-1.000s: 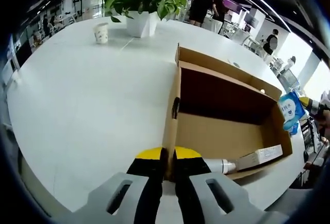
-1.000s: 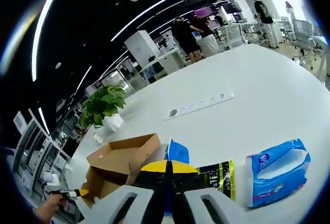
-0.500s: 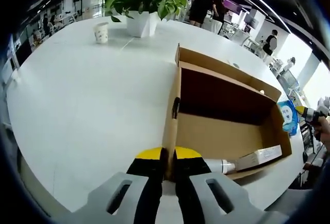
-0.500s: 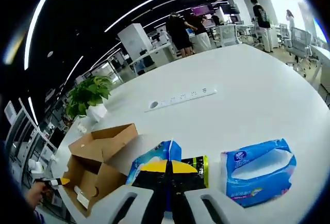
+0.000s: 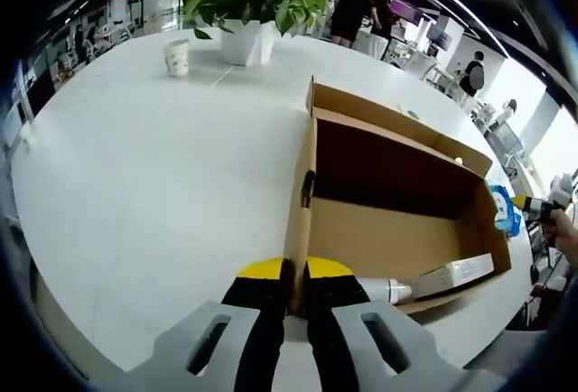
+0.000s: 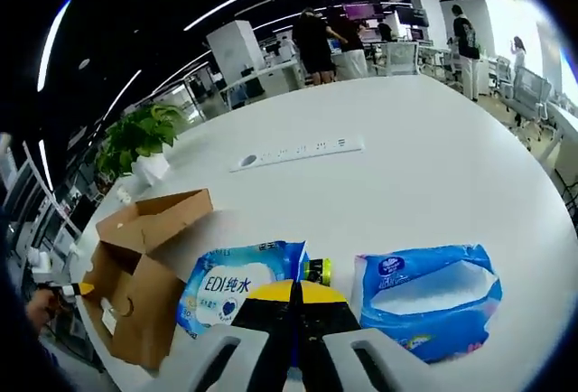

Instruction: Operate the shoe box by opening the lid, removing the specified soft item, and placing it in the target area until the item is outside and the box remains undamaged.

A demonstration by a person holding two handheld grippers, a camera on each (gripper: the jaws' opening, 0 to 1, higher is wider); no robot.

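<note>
The open shoe box wall is pinched by the closed left tool. The blue wipes pack, gripped by the closed right tool, has been lowered onto the tabletop beside a tissue pack; release seems next.

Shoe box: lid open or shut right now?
Open. In the left gripper view the shoe box interior is exposed, a flap stands upright, and the left gripper is clamped on its near wall.
</note>
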